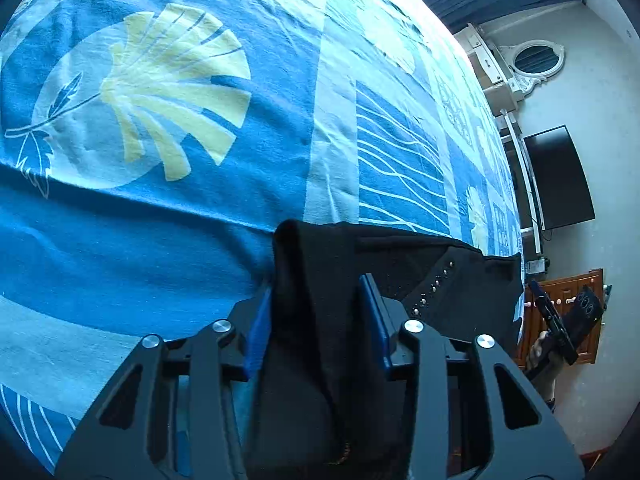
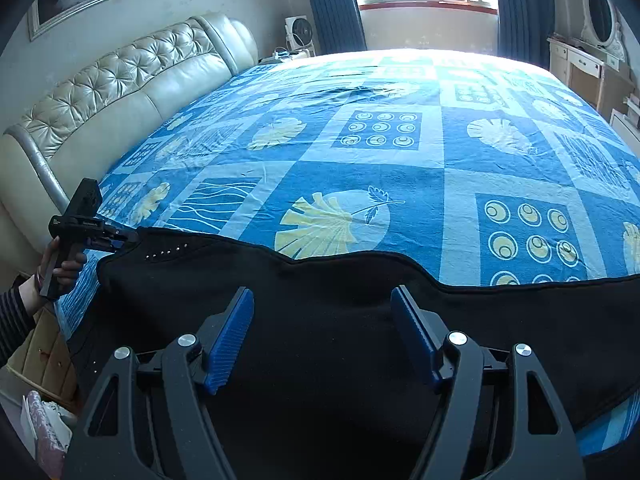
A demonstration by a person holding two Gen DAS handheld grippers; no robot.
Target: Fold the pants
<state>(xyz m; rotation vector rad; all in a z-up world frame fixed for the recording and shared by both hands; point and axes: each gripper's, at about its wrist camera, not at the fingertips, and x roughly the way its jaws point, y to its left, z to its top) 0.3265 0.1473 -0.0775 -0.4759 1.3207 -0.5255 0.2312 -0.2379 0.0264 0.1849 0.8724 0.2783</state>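
left wrist view showed the left gripper (image 1: pixel 320 300) clamped on a bunched corner of the black fabric pants (image 1: pixel 440 276), spread along the near edge of the blue patterned bedspread (image 1: pixel 168 216); the right gripper (image 2: pixel 322 328) gaped wide above them.

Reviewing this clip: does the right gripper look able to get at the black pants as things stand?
Probably yes. The right gripper hangs open right over the black pants, which lie spread on the blue bedspread, and nothing sits between its fingers and the fabric. The left gripper grips the far end, well aside.
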